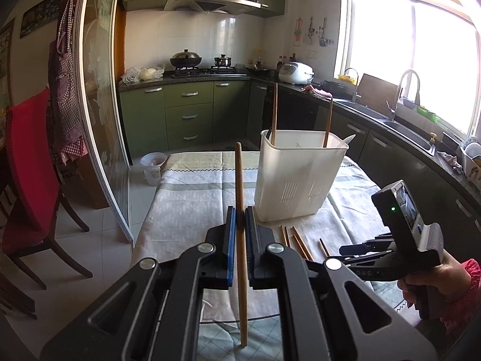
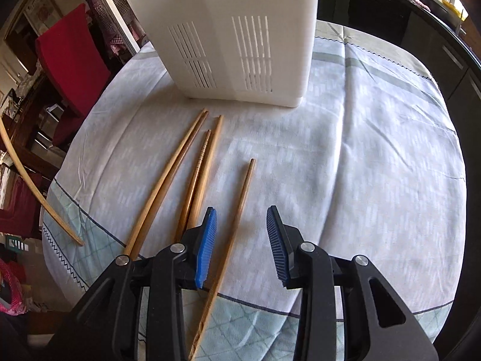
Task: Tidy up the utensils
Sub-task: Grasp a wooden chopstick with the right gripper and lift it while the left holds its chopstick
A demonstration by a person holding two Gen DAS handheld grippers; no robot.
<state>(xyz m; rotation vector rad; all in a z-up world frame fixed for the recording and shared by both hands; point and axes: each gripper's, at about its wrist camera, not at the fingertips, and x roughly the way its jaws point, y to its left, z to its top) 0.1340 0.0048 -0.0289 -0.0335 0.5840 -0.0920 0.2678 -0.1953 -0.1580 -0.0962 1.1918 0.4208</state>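
Five chopsticks (image 2: 168,177) lie loose on the tablecloth (image 2: 345,165) in front of your right gripper (image 2: 240,240), all pointing roughly toward the white holder (image 2: 240,45). Four sit in a loose bunch on the left; the fifth lies apart on the right.

Right gripper: pointed steeply down at the cloth, jaws parted, blue pads (image 2: 207,246) facing each other with a clear gap. Nothing is pinched. The lone chopstick (image 2: 237,207) passes just beside the inner face of the left pad, below it in the right wrist view; whether it touches the pad cannot be told.

Left gripper (image 1: 240,219): jaws closed on one chopstick (image 1: 240,186), gripped near its middle. The stick stands nearly upright between the blue-edged pads, its top poking above them and its lower end hanging below over the near edge of the table. In the right wrist view the same stick shows as a pale curved line at the far left edge.

Holder: a white plastic bin with slotted vents low on its walls, standing on the cloth beyond the loose sticks, ahead and slightly right of your left gripper. Two chopsticks (image 1: 274,114) already stand in it, one at the left side, one toward the right, both leaning slightly. A pale utensil tip (image 1: 348,139) shows at its right rim.

Your right hand (image 1: 433,282) grips its handle at the lower right of the left wrist view.
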